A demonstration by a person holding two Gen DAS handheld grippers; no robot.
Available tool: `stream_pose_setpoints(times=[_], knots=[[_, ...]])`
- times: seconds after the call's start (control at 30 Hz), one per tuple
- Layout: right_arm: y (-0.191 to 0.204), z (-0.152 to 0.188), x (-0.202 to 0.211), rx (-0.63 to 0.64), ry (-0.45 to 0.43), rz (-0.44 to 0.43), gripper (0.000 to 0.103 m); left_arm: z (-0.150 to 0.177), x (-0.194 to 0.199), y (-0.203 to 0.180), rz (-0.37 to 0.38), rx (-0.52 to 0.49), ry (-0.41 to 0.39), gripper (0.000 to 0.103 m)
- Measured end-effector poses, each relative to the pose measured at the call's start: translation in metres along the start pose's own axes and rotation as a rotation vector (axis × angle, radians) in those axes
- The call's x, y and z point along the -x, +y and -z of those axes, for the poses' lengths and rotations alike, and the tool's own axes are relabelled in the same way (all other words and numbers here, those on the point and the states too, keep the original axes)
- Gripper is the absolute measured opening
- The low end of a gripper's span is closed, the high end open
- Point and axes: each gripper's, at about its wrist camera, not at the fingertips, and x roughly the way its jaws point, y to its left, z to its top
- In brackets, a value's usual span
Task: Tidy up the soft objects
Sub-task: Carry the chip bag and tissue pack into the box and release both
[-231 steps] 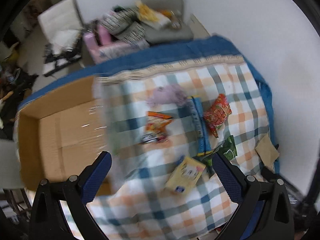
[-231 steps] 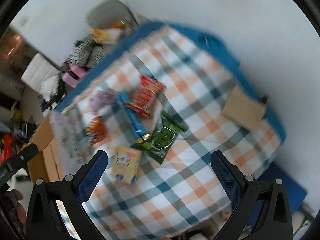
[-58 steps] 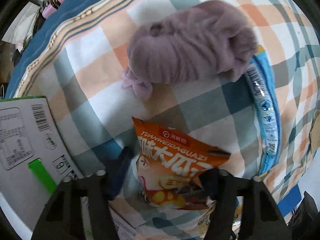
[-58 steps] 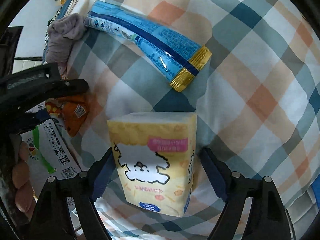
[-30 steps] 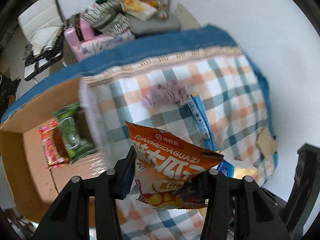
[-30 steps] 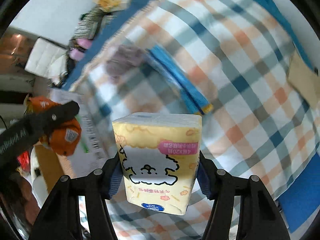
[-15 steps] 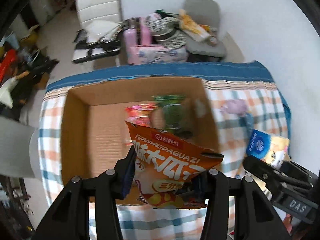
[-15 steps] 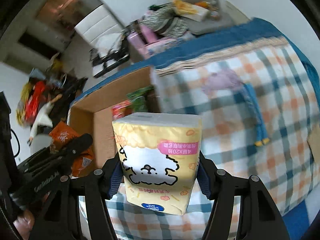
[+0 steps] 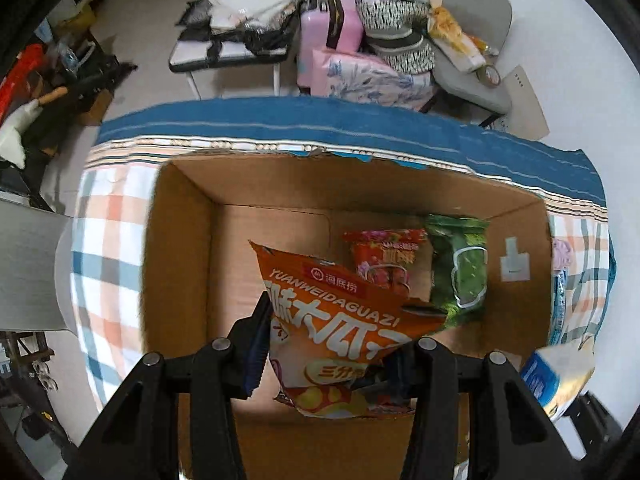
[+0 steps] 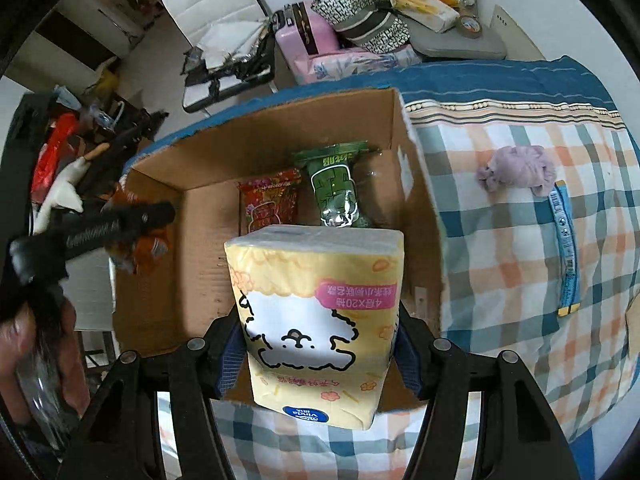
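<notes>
My left gripper (image 9: 328,344) is shut on an orange snack bag (image 9: 340,320) and holds it above the open cardboard box (image 9: 180,260). A red snack bag (image 9: 382,256) and a green snack bag (image 9: 460,268) lie inside the box. My right gripper (image 10: 316,340) is shut on a yellow tissue pack (image 10: 316,320) above the box's near edge (image 10: 424,208). A purple cloth (image 10: 516,170) and a blue tube-shaped pack (image 10: 566,248) lie on the checked cloth to the right of the box. The left gripper with the orange bag (image 10: 140,240) shows in the right wrist view.
The box stands on a checked cloth (image 10: 520,280) over a blue cover (image 9: 360,128). Behind the table are a pink suitcase (image 9: 328,32), a grey chair (image 9: 472,52) with bags, and a white chair (image 9: 240,4). Clutter lies on the floor at left.
Both grippers have moved over the box with their loads. The box interior now fills the middle of both views, and the red and green bags show more plainly.
</notes>
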Motion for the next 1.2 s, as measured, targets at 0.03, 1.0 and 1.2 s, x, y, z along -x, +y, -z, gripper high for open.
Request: stream_pose_setpoints(times=[0.03, 1.0, 1.2], knots=[[0.002, -0.001, -0.006, -0.003, 0.011, 0.003, 0.065, -0.005, -0.008, 0.001, 0.003, 0.0, 0.015, 0.045], [0.01, -0.006, -0.049, -0.013, 0.079, 0.1, 0.102, 0.012, -0.005, 0.011, -0.057, -0.05, 0.018, 0.096], [0.018, 0.001, -0.029, 0.034, 0.041, 0.144, 0.103, 0.052, 0.022, 0.009, -0.049, -0.046, -0.043, 0.096]])
